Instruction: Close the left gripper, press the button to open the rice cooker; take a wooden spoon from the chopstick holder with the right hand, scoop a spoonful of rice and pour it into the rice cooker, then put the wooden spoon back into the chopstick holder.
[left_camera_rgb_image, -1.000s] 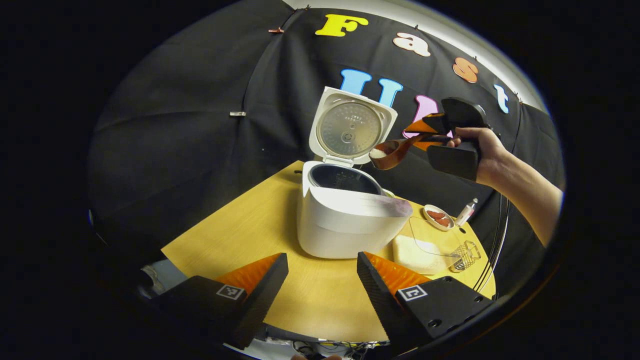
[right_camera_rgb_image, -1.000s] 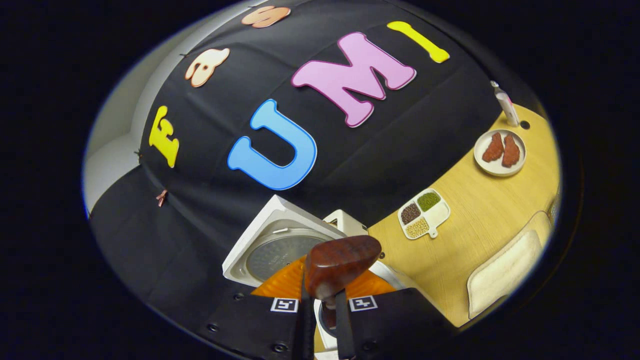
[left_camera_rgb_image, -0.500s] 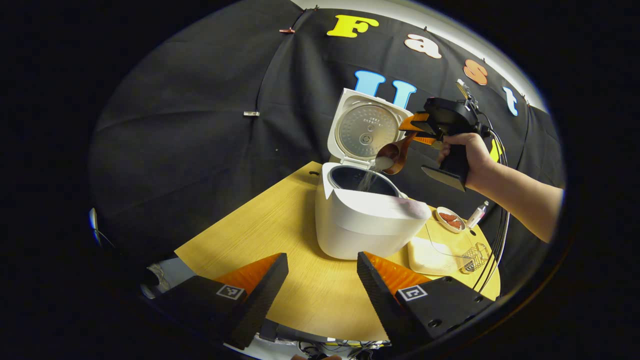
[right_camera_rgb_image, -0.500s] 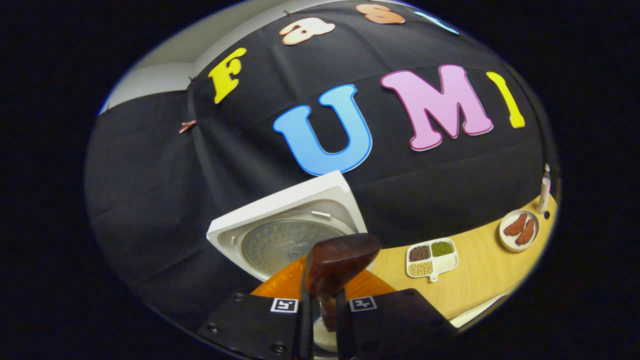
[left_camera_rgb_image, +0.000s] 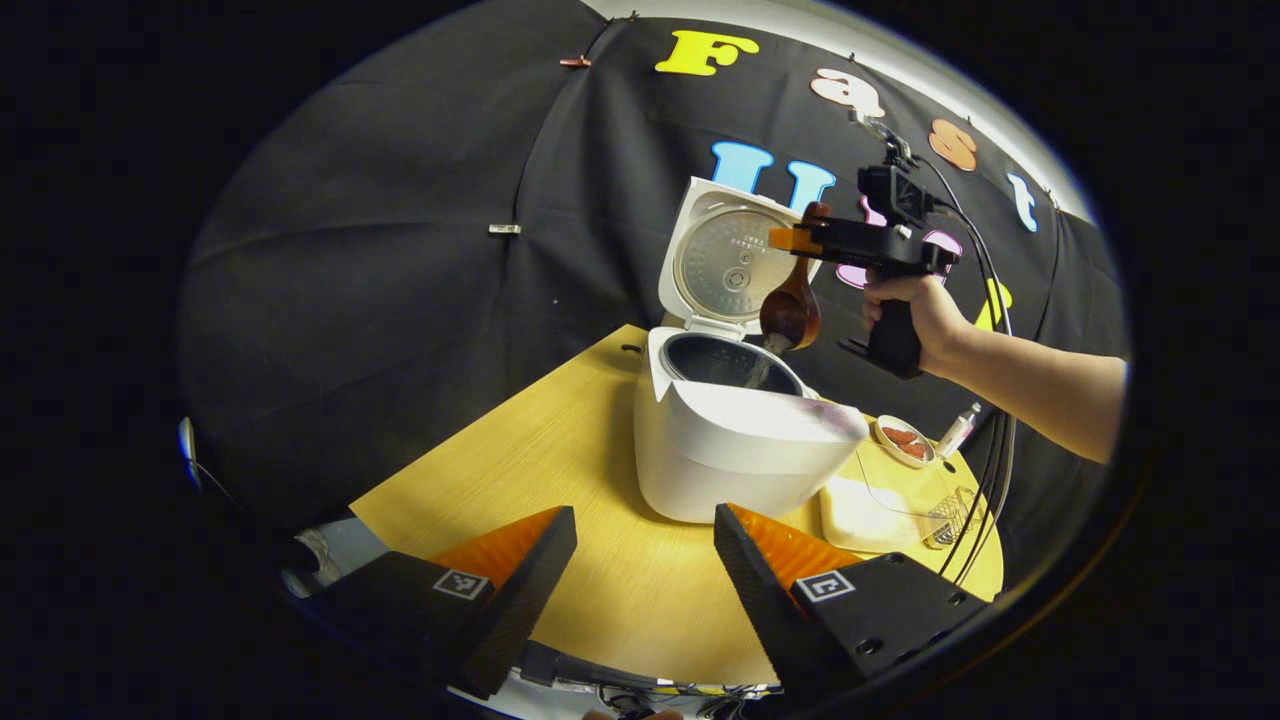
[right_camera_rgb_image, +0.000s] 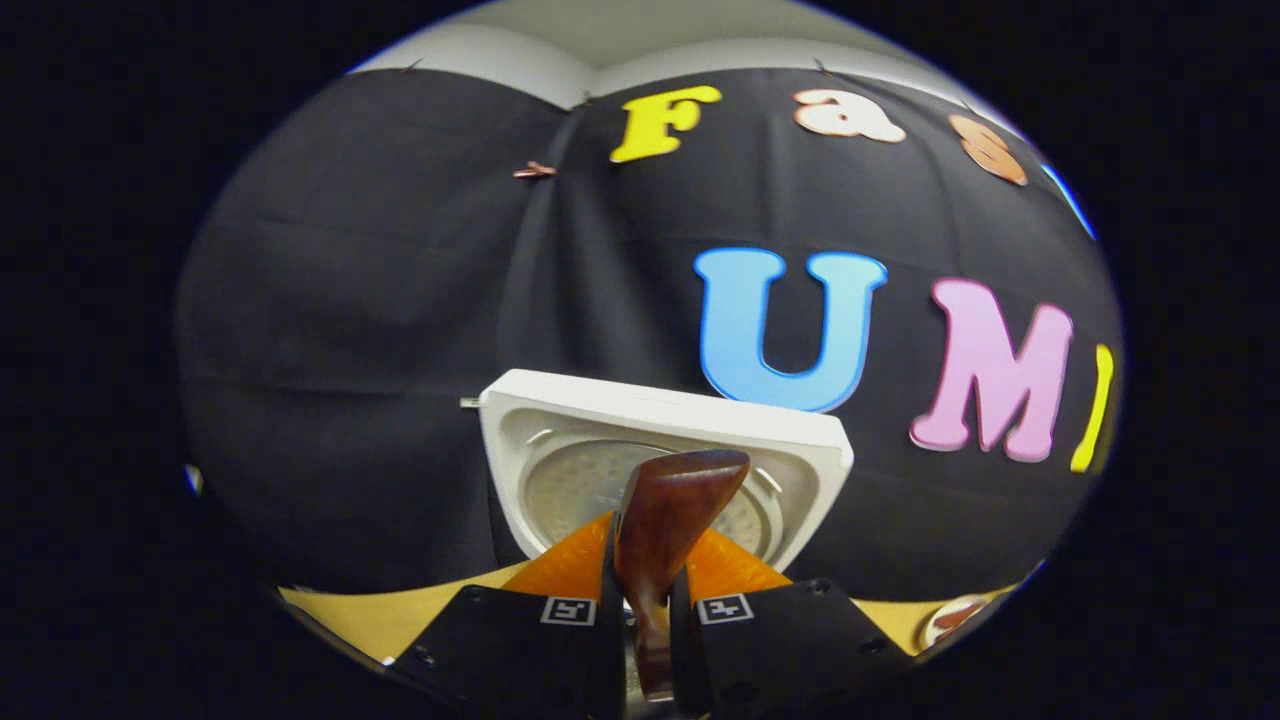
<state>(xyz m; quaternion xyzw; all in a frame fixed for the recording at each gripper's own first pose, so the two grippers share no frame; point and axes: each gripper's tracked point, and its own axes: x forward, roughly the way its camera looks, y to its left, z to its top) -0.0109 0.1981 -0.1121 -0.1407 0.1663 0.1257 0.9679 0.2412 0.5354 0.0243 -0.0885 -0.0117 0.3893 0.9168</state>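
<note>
The white rice cooker stands on the wooden table with its lid raised. A hand holds my right gripper above the pot, shut on the handle of the wooden spoon. The spoon's bowl hangs downward over the dark inner pot, and a thin stream of rice falls from it. In the right gripper view the spoon handle stands clamped in my right gripper, in front of the lid. My left gripper hovers open near the table's front edge, holding nothing.
To the right of the cooker lie a white pad, a clear board and a small wire basket. Behind them are a small dish with red pieces and a little bottle. Cables hang by the forearm.
My right gripper has rolled over above the cooker, turning the spoon from level to bowl-down, and rice has begun falling into the pot. The left gripper has barely shifted.
</note>
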